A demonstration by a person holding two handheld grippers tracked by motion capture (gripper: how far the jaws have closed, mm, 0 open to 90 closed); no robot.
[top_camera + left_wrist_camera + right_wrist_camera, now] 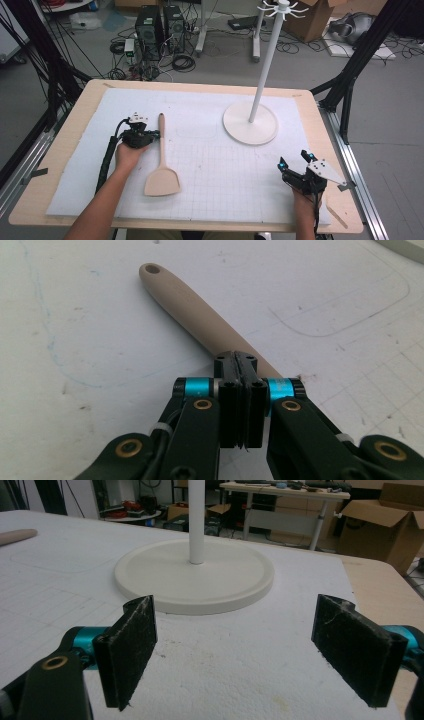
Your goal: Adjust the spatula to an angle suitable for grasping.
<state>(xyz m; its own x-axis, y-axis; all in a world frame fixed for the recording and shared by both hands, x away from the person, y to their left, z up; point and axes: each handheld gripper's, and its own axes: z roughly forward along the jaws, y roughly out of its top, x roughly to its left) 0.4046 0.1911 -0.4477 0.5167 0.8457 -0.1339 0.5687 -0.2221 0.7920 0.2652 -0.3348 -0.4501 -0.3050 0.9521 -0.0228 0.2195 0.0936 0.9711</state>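
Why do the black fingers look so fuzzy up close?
In the right gripper view the fingers sit too near the camera and blur at the bottom, while the white stand looks sharp; in the left gripper view the spatula is sharp.

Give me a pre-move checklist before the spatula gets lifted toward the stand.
1. Left gripper at the spatula handle: ok.
2. Handle actually clamped: cannot tell; the jaws look shut, with the handle running under them.
3. Right gripper open and holding nothing: ok.
4. Stand upright on the mat: ok.
5. Mat between spatula and stand free of obstacles: ok.
6. Hanging hole at the handle's end unblocked: ok.
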